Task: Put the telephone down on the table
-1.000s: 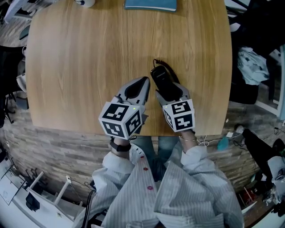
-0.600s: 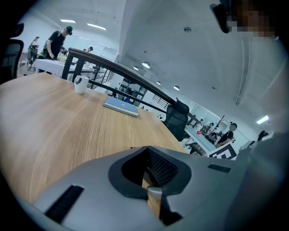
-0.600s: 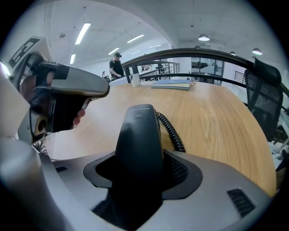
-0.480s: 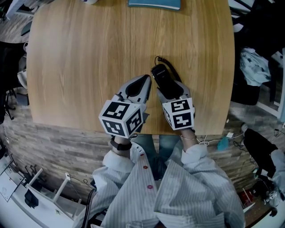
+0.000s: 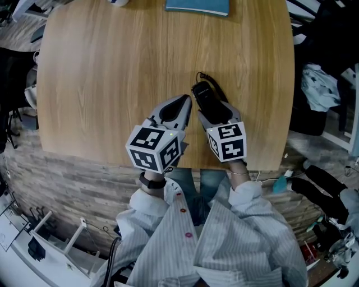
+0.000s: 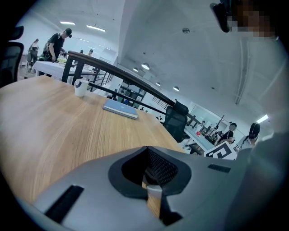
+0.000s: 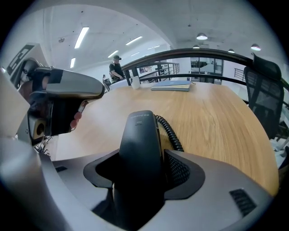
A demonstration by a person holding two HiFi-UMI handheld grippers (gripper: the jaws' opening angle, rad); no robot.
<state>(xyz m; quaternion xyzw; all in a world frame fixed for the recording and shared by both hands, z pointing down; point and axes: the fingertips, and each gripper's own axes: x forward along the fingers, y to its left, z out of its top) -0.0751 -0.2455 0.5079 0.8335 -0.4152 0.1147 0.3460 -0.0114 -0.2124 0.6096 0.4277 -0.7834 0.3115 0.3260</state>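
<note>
While my right gripper (image 5: pixel 212 114) clamps the black telephone (image 5: pixel 203 94), its coiled cord (image 7: pixel 170 131) trailing ahead over the wooden table (image 5: pixel 112 67), my left gripper (image 5: pixel 179 106) sits just beside, jaws together, empty.

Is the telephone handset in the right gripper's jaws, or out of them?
In. The right gripper is closed on the telephone handset, its jaws against both sides. Whether the handset touches the table cannot be told.

light wooden table (image 5: pixel 112 84), teal book (image 5: pixel 197 6) flat at its far edge, white cup (image 6: pixel 81 87) near far corner
</note>
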